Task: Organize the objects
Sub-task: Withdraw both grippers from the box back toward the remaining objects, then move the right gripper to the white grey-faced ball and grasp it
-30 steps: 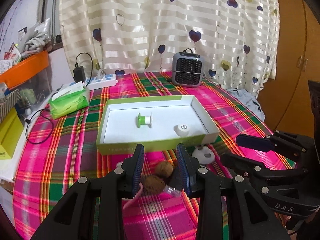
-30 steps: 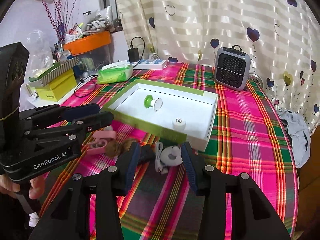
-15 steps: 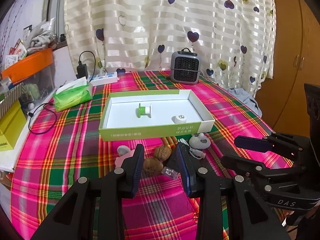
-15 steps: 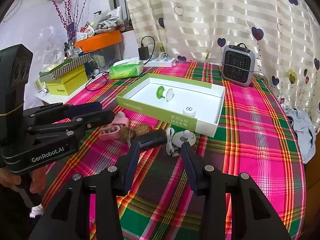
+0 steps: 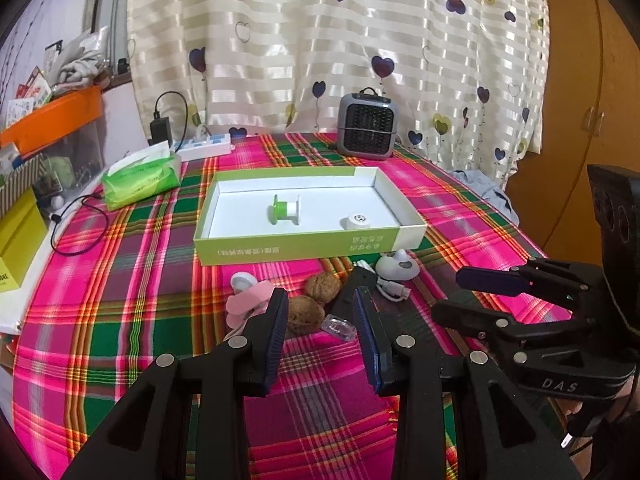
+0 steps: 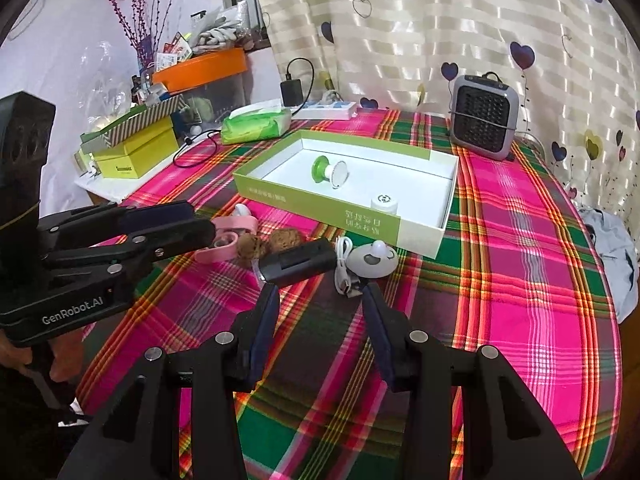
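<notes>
A shallow green-and-white box (image 5: 240,254) (image 6: 448,184) on the plaid table holds a green spool (image 5: 286,209) (image 6: 328,170) and a white cap (image 5: 357,221) (image 6: 384,202). In front of it lie two walnuts (image 5: 306,314) (image 6: 280,242), a pink clip (image 5: 244,304) (image 6: 228,236), a black device (image 5: 360,286) (image 6: 298,266), a white cable (image 6: 344,270) and a white round gadget (image 5: 396,266) (image 6: 372,262). My left gripper (image 5: 322,334) (image 6: 172,224) is open and empty, just short of the walnuts. My right gripper (image 6: 318,320) (image 5: 476,294) is open and empty, just short of the black device.
A grey heater (image 5: 368,126) (image 6: 484,122) stands at the table's back. A green tissue pack (image 5: 140,178) (image 6: 256,124), a power strip (image 5: 204,150) and yellow boxes (image 6: 136,152) lie at the left. A curtain hangs behind.
Both grippers have drawn back and up from the loose objects in front of the box. Both stay open and empty. The objects have not moved.
</notes>
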{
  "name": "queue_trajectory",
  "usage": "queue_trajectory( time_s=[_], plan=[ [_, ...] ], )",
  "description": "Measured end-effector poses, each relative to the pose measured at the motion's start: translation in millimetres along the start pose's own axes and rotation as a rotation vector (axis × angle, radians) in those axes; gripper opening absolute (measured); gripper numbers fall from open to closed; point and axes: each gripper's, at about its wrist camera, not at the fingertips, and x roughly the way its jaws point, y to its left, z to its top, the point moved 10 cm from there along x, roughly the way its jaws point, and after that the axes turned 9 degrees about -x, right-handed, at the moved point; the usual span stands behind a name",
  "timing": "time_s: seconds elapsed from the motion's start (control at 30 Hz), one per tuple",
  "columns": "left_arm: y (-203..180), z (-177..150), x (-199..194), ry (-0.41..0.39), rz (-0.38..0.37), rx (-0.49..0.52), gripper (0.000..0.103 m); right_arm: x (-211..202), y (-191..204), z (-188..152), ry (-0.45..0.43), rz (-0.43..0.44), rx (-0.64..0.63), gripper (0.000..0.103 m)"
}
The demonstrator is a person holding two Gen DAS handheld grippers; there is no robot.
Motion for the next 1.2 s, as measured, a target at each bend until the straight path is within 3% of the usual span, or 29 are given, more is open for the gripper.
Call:
queue_trajectory(
  time_s=[1.2],
  plan=[
    [50.3, -13.6, 30.7, 0.073, 0.046, -0.035, 0.035, 33.6, -31.1, 3.4, 0.046, 0.006, 0.094, 0.045]
  ],
)
